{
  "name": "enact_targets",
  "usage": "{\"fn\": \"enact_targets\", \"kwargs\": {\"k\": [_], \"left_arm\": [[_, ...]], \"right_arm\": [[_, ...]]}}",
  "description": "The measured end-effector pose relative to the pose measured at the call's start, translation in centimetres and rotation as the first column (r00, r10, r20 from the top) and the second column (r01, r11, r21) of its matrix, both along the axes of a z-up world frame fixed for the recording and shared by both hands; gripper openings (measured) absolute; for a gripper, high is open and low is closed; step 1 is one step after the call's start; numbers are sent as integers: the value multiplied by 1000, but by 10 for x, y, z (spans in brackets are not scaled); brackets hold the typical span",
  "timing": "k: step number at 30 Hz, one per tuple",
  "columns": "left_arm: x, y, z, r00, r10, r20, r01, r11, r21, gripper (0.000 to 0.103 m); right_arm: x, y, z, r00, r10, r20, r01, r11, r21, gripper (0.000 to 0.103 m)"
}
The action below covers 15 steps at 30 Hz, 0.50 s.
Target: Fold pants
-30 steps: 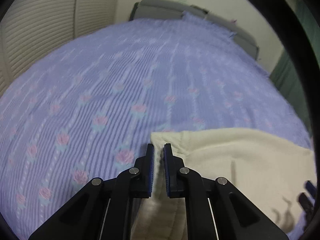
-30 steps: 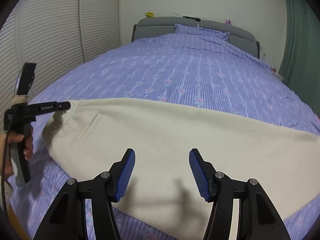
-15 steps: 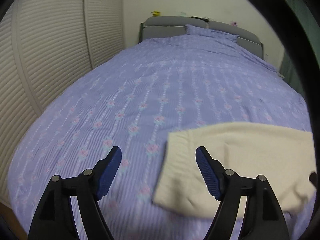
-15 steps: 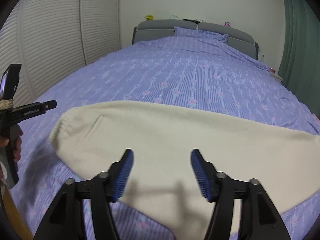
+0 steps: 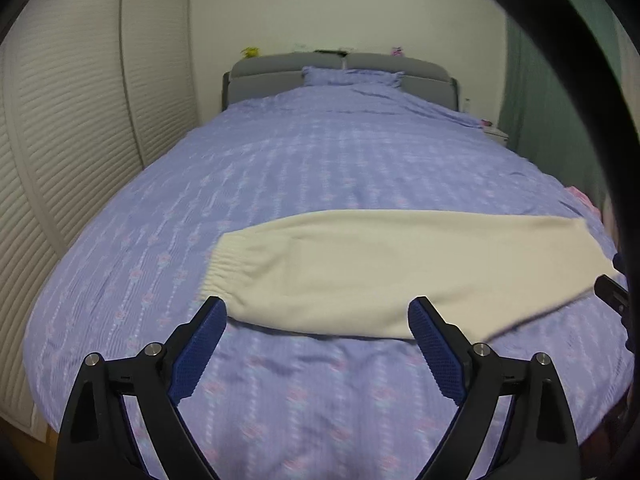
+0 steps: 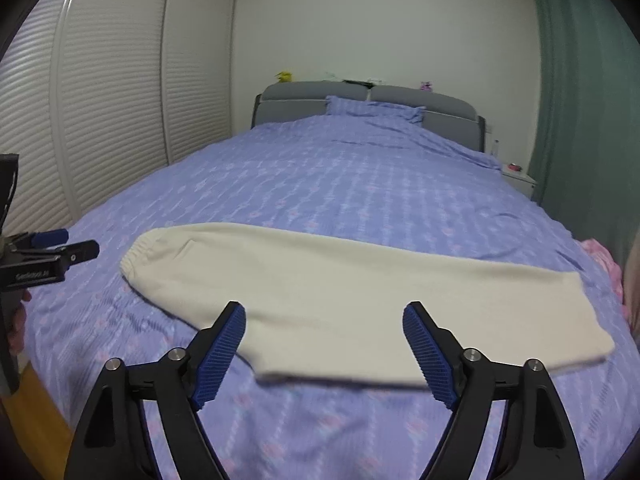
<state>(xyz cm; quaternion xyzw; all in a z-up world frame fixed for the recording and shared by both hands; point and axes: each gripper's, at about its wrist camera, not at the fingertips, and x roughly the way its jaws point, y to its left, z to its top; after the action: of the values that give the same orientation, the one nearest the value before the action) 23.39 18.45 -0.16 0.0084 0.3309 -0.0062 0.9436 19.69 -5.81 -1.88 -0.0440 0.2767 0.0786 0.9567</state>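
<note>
Cream pants (image 6: pixel 320 296) are laid flat on the purple floral bedspread (image 6: pixel 360 184), near the foot end of the bed. The garment is folded lengthwise, one leg stacked on the other, so a single long tapering strip is presented. The elastic gathered waistband (image 5: pixel 228 258) is placed at the left end; a slanted pocket seam (image 6: pixel 182 250) is seen just beside it. The leg cuffs (image 6: pixel 592 316) are placed at the right end, with a straight hem. The strip is oriented across the bed width, slightly diagonal. The fabric appears soft, thick, mostly smooth; the near edge is blurred. No pad is touching the cloth.
</note>
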Motion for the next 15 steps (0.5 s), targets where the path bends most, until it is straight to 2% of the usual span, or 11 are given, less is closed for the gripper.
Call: {"fn": "enact_targets", "kwargs": {"k": [7,15], "left_arm": [[-47,-68,21,999,16,44,-17,1000,22,98],[-86,-136,22,999,-3,37,2,1000,11,100]], "right_arm": [[-44,-53,12,1000,-10,21,10,1000,-21,83],[-74,-124,18,997,-51,50,51,999,-1,83]]}}
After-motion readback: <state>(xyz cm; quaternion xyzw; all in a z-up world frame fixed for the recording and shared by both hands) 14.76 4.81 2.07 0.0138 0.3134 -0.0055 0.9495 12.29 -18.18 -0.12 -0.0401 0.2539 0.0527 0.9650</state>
